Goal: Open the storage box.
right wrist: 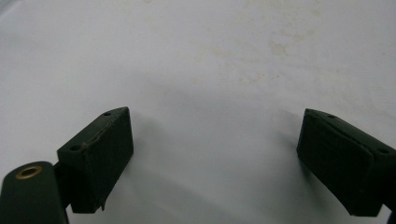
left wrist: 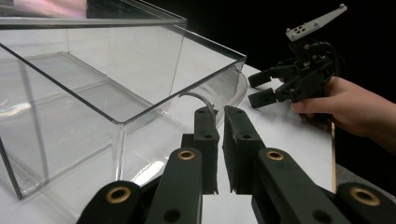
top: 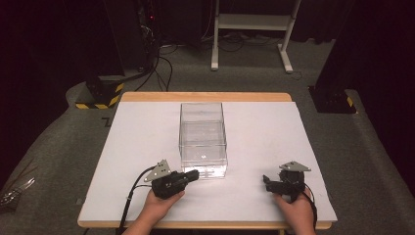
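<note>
Clear box (top: 203, 139) mid-table, upright, empty, untouched. Left gripper (top: 192, 175) at box's near corner, jaws nearly together, nothing between. Right gripper (top: 268, 181) well apart on white mat (top: 137, 147), jaws wide, empty. Judged: work barely begun; grasp pending.

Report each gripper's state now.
Left gripper: shut, holding nothing, beside the clear plastic box.
Right gripper: open, empty, over the white tabletop.

The white table (top: 147, 147) is brightly lit from above; surroundings are left dark. Glare is seen on the clear box (top: 203, 139); near jaws are slightly blurred.
</note>
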Tool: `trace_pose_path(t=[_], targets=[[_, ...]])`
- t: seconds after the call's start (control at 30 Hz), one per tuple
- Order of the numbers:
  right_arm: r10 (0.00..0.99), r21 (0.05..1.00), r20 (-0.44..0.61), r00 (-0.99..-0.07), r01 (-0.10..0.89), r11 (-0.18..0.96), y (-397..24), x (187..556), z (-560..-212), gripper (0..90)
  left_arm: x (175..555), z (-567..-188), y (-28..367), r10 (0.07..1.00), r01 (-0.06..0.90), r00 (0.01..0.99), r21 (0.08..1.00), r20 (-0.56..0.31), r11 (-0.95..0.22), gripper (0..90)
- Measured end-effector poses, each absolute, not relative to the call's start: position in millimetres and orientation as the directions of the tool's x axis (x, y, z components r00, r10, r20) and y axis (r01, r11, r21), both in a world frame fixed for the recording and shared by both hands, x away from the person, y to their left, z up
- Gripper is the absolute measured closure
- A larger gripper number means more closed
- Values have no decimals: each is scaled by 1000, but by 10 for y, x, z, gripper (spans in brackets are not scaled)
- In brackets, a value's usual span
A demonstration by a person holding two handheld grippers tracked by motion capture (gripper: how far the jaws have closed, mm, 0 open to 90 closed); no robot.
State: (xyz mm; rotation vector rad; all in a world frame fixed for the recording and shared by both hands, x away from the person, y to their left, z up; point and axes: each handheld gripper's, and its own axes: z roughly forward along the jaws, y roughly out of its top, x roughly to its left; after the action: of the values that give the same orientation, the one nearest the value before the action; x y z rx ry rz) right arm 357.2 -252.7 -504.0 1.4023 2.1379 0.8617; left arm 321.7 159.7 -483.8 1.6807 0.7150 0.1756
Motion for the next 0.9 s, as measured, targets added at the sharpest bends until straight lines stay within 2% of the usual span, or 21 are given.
trace_pose_path(t=[0.9], targets=[[921, 705, -24, -389, 647, 292, -2527, 3571, -5040, 108, 2792, -4834, 1615, 498, 358, 828, 927, -259, -113, 845]])
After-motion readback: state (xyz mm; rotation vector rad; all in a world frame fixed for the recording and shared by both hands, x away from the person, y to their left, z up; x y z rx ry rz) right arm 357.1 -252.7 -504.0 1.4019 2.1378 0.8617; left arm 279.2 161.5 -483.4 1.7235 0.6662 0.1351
